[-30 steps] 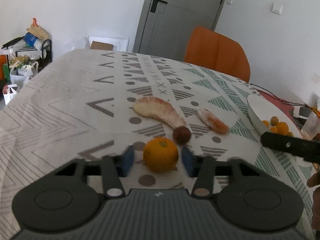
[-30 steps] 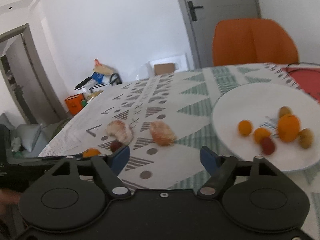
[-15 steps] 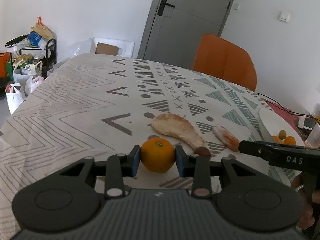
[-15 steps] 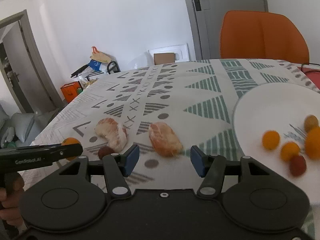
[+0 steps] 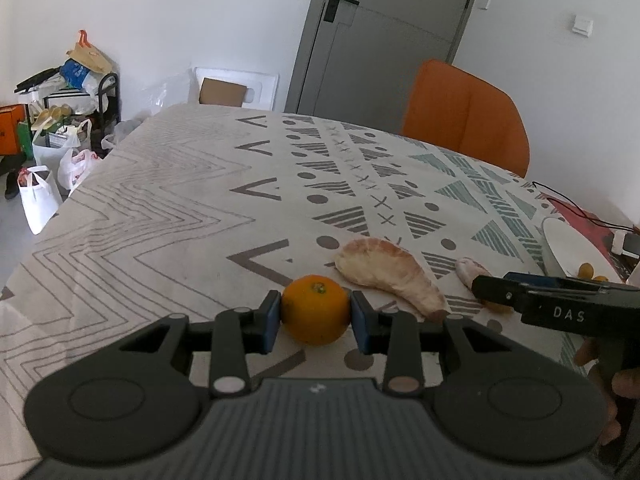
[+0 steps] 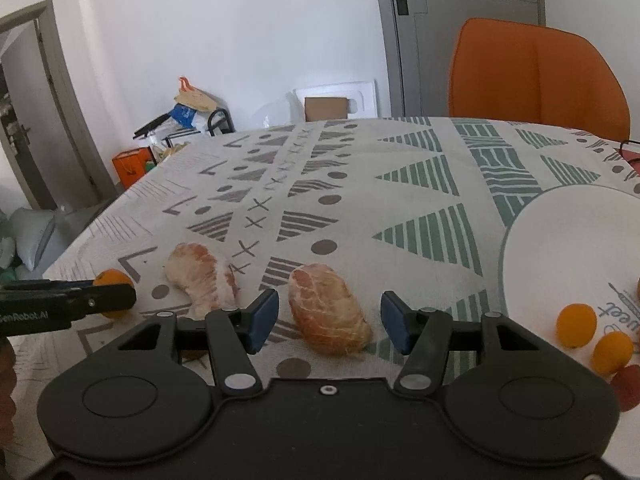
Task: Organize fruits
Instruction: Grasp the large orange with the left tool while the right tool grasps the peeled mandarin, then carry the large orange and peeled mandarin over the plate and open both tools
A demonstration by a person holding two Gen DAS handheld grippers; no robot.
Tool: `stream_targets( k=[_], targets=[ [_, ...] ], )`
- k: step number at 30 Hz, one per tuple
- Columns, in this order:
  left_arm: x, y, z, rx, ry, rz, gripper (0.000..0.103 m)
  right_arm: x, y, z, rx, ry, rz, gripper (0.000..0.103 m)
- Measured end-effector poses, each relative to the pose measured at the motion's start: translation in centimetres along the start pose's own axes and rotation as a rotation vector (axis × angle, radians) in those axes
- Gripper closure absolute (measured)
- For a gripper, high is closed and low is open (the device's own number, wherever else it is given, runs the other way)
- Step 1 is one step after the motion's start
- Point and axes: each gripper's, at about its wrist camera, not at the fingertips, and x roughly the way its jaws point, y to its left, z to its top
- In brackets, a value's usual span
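Fruits are partly sorted. The small round orange (image 5: 315, 309) sits squeezed between the blue pads of the left gripper (image 5: 315, 316), just above the patterned tablecloth (image 5: 160, 216). The right gripper (image 6: 328, 316) has just been closing, its jaws apart around the peeled pink citrus chunk (image 6: 328, 314), not touching it. Another peeled curved piece (image 6: 202, 278) waits beside it. Farther right, the white round plate (image 6: 560, 240) already holds small orange fruits (image 6: 576, 325) and a red one (image 6: 626, 384).
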Motion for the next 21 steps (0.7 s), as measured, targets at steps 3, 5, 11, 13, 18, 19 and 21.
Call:
stream_targets(
  k=[3,5,11,13,18,19,21],
  targets=[
    [0.2,0.0,-0.1,-0.002,0.005,0.002,0.067,0.1,0.5,-0.2,-0.032,0.0,-0.015,0.046],
    [0.1,-0.2,0.0,0.002,0.005,-0.002,0.067,0.1,0.9,-0.3,-0.065,0.001,-0.025,0.049],
    [-0.5,-0.7,-0.2,0.013,-0.004,-0.013,0.067,-0.7,1.0,-0.9,-0.088,-0.017,-0.024,0.067],
    [-0.7,-0.8,-0.4,0.017,-0.004,-0.016,0.067,-1.2,1.0,-1.2,-0.085,-0.02,-0.021,0.069],
    [-1.2,-1.3,-0.7,0.023,-0.007,-0.023,0.067,-2.3,0.7,-1.8,-0.054,-0.024,-0.01,0.073],
    [-1.3,-1.4,-0.8,0.026,-0.01,-0.026,0.067,-2.5,0.8,-1.9,-0.053,-0.024,-0.008,0.073],
    [-1.4,-1.6,-1.1,0.03,-0.012,-0.032,0.067,-3.1,0.8,-2.2,-0.052,-0.026,-0.008,0.073]
  ],
)
